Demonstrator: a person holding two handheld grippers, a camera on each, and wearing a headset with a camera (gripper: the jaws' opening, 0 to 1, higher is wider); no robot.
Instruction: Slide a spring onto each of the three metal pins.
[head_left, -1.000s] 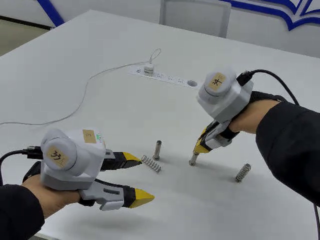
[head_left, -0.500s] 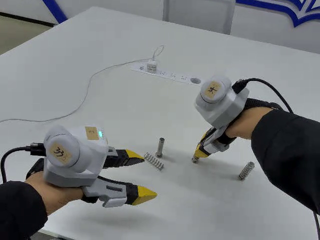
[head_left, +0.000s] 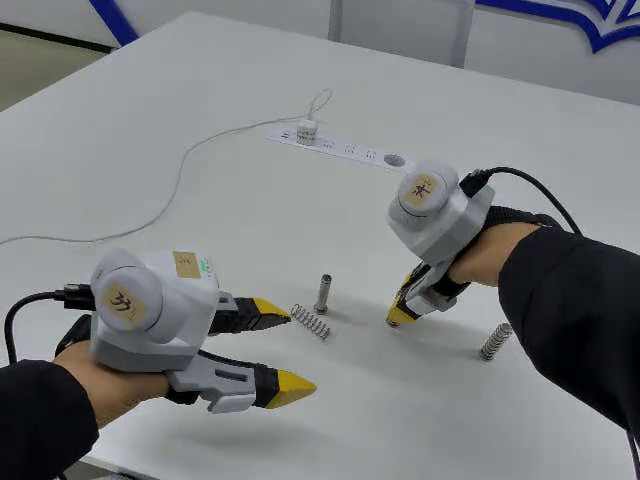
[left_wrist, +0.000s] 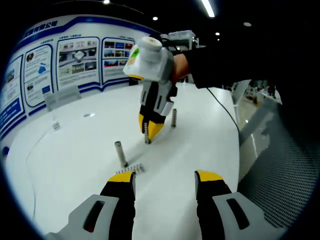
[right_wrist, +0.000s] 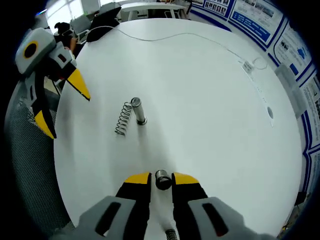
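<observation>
Pin (head_left: 390, 322) mostly behind right fingers (head_left: 403, 313)

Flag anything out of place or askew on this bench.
Nothing damaged. One spring lies on its side beside the upright pin, not on it. The right tongs grip a second pin.

Left gripper (left_wrist: 165, 176): yellow-tipped black jaws apart, nothing between them. Just ahead, a short silver coil spring (left_wrist: 134, 169) lies on the white table (left_wrist: 75, 150), touching the foot of an upright grey metal pin (left_wrist: 120, 153). Beyond, the right gripper (left_wrist: 151, 131) points down, tips at a second pin (left_wrist: 146, 138) (partly hidden).
</observation>
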